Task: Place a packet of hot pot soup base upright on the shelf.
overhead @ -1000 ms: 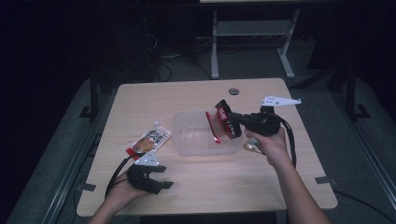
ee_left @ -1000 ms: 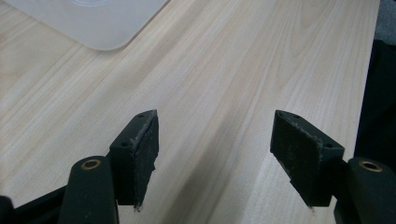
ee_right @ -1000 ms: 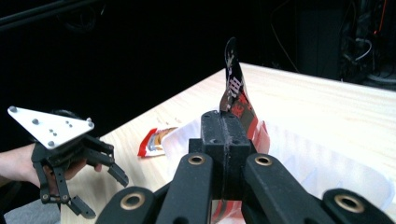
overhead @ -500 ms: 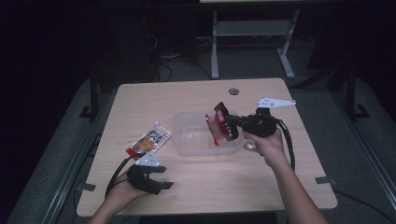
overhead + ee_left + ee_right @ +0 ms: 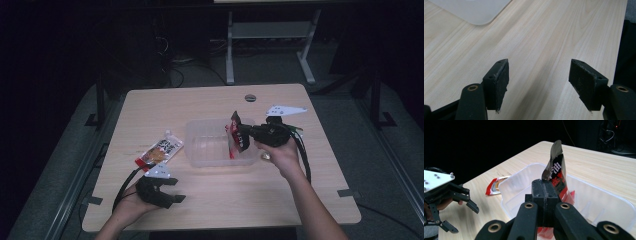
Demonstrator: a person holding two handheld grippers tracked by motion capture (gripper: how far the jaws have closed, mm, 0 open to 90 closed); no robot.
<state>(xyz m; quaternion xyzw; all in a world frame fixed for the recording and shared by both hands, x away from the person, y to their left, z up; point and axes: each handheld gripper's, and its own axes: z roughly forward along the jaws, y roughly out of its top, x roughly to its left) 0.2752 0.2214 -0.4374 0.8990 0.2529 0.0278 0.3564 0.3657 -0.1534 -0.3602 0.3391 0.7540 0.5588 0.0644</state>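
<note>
Pinching a red-and-black glossy foil snack packet (image 5: pixel 235 136) between closed jaws, the right gripper (image 5: pixel 246 135) holds it over the right part of a clear rectangular plastic tub (image 5: pixel 202 145) that sits mid-table. In the right gripper view the two black pads (image 5: pixel 545 195) press flat together on the packet (image 5: pixel 556 176), which stands up tall above them, top edge curling, its lower red end dipping inside the tub (image 5: pixel 519 182) near the far wall. The packet is tilted, not lying down; whether it touches the tub floor cannot be told.

The left gripper (image 5: pixel 167 192) rests low at the near left edge of the light wooden table (image 5: pixel 200 100), in the person's left hand (image 5: pixel 127 205), jaws apart and nothing between them. In the left gripper view both pads (image 5: pixel 501 80) stand wide over bare wood (image 5: pixel 544 37), with the tub's rounded corner (image 5: pixel 474 12) at top left, well apart from the jaws.

A second flat snack packet, orange and white with red ends (image 5: pixel 160 152), lies on the table just left of the tub, between it and the left gripper. It also shows in the right gripper view (image 5: pixel 494 187) behind the tub's left wall. A small round grey grommet (image 5: pixel 250 98) sits in the tabletop near the far edge. The right hand (image 5: pixel 280 155) holds the right gripper from below, cable trailing back along the forearm.
</note>
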